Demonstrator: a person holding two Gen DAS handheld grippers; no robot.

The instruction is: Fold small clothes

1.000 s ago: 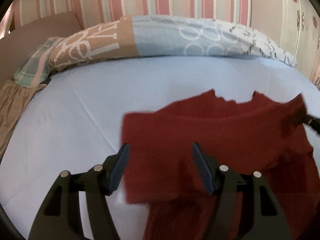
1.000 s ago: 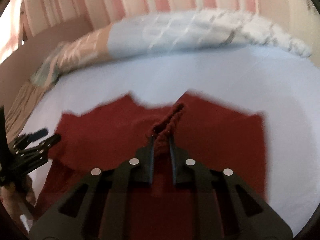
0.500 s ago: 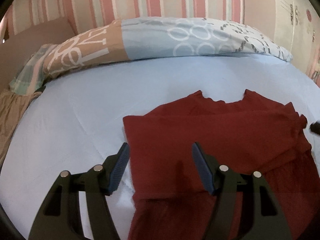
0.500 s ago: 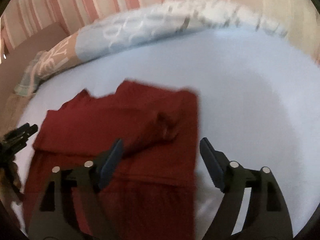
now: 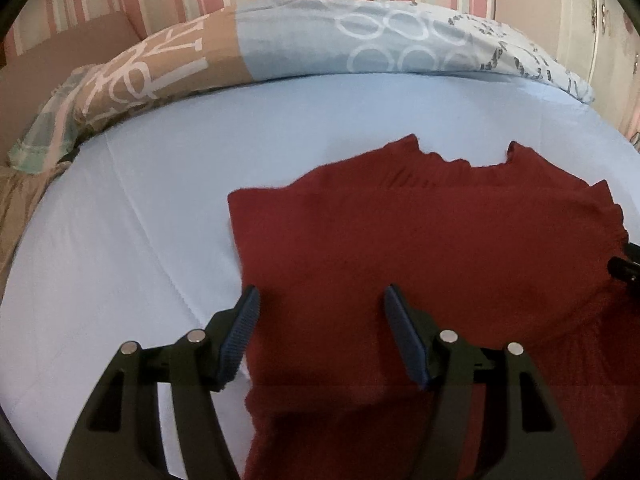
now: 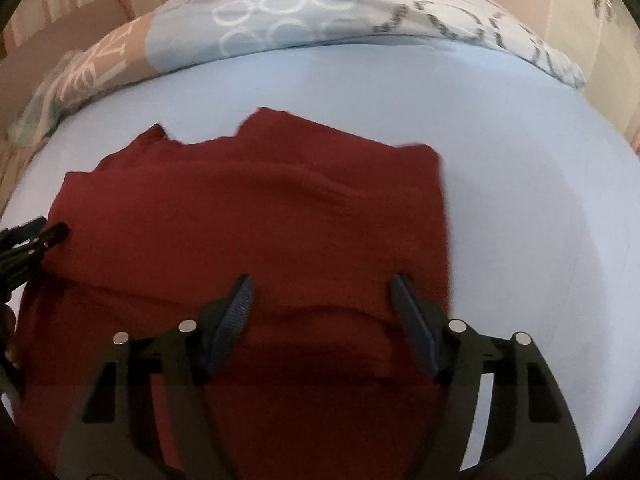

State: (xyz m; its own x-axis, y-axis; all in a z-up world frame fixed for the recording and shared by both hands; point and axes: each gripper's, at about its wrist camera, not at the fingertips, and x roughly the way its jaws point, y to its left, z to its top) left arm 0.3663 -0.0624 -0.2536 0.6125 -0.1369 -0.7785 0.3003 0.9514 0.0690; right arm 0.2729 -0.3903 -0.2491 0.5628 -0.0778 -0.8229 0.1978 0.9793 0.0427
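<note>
The red garment's [image 5: 420, 248] lower part runs off the frame.

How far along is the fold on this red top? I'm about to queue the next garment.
Done: both sides of the red top look folded inward on the blue sheet. In hand: nothing; the left claw and right claw hang open over it, the right's jaws having just opened wide, then narrowed a little. Left: probably folding the lower part up.

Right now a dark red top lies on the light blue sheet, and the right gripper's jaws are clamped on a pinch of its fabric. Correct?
No. The right gripper has its jaws apart, holding nothing, as the right wrist view shows. The dark red top does lie on the light blue sheet.
</note>
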